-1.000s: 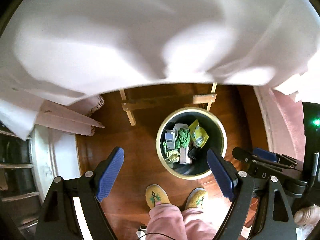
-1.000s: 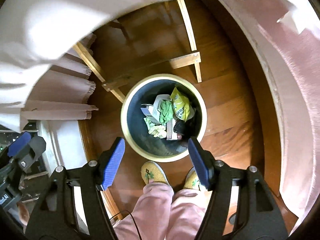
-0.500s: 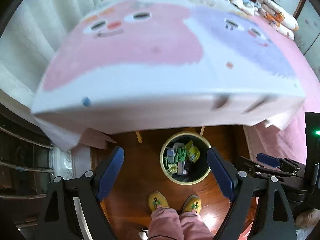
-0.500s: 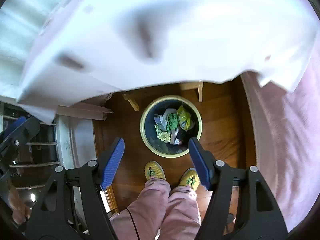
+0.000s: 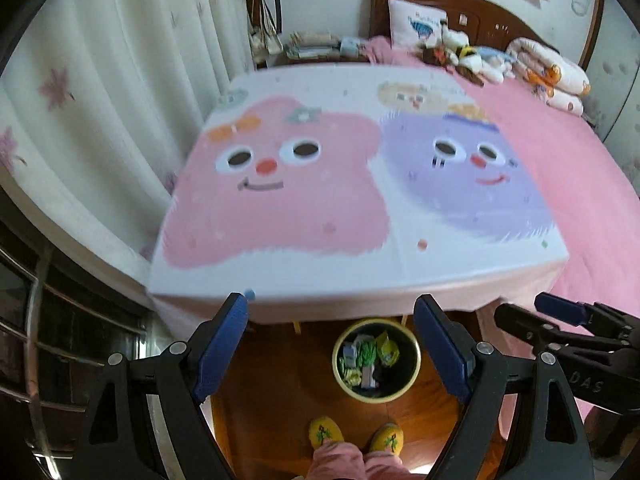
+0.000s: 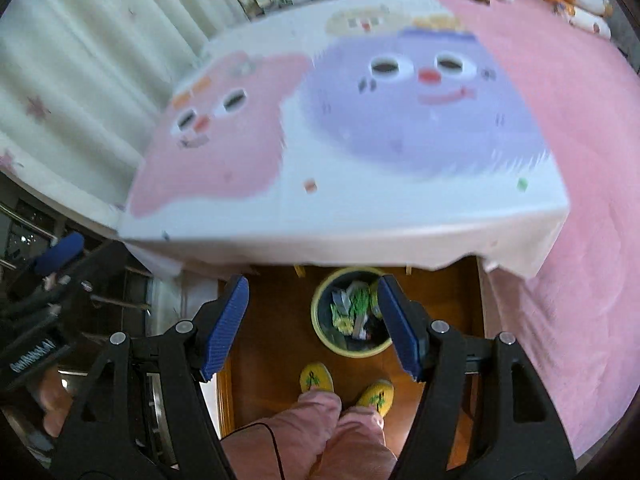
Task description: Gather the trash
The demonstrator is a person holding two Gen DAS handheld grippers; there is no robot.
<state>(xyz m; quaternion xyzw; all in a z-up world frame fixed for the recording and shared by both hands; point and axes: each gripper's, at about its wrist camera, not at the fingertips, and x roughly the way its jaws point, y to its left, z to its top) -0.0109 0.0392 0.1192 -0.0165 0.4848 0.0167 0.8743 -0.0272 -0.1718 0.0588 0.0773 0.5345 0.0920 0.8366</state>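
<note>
A round bin [image 5: 412, 376] [image 6: 320, 330] with a pale yellow rim stands on the wooden floor under the table's near edge. Green, yellow and white wrappers [image 5: 366, 354] [image 6: 352, 306] lie inside it. My left gripper [image 5: 334, 344] is open and empty, held high above the floor with the bin seen between its blue pads. My right gripper [image 6: 314, 324] is also open and empty, above the bin; in the left wrist view it shows at the right edge [image 5: 568, 316]. No loose trash shows on the tabletop.
A table covered by a cartoon cloth [image 5: 304, 184] [image 6: 360, 132] fills the middle. A pink bed [image 5: 580, 184] with pillows and soft toys lies to the right, white curtains [image 5: 100, 80] to the left. A person's pink trouser legs and yellow slippers [image 5: 326, 434] stand before the bin.
Both grippers have risen from under the tablecloth edge to well above table height. The bin now looks smaller and the whole tabletop and bed have come into view. Both jaws stayed open.
</note>
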